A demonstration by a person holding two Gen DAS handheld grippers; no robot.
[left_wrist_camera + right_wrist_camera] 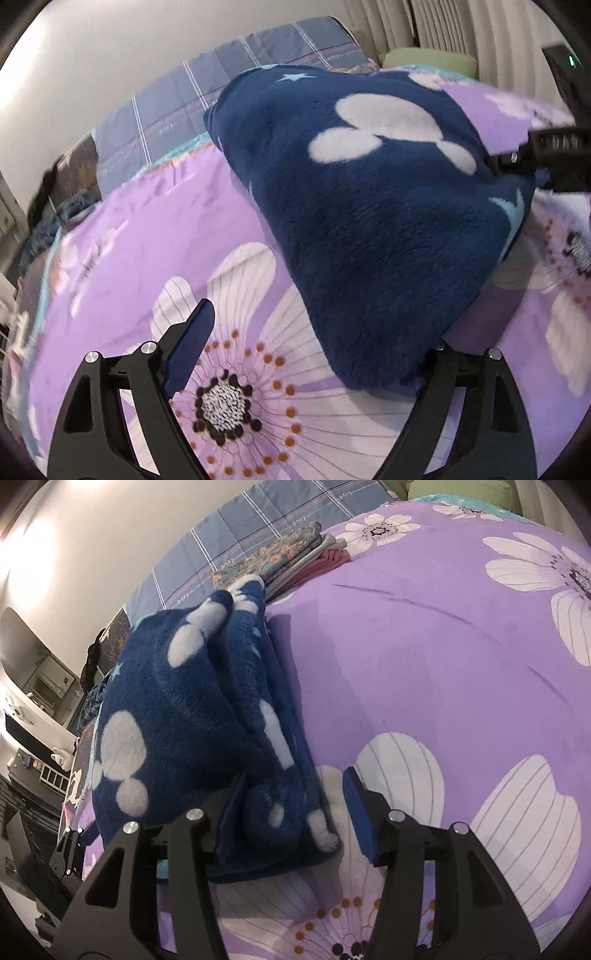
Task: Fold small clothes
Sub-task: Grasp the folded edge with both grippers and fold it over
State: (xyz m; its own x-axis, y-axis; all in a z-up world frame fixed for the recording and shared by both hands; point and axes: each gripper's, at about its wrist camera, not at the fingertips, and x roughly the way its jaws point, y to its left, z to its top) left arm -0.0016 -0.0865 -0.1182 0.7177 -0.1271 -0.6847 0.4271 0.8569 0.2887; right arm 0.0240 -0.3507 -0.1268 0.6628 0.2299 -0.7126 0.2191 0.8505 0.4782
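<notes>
Release step, by my read: right gripper point(291, 808) stands part open around the near corner of the navy fleece garment point(177, 716), far pad clear of it, near pad against it or not, can't tell. Left gripper point(314, 354) is wide open, garment edge draped over its right finger, hiding that tip. Next likely calls for backing both out without dragging the fold. Beyond, a folded pile point(284, 561) on the floral bedspread point(424, 657); layers underneath hidden.
</notes>
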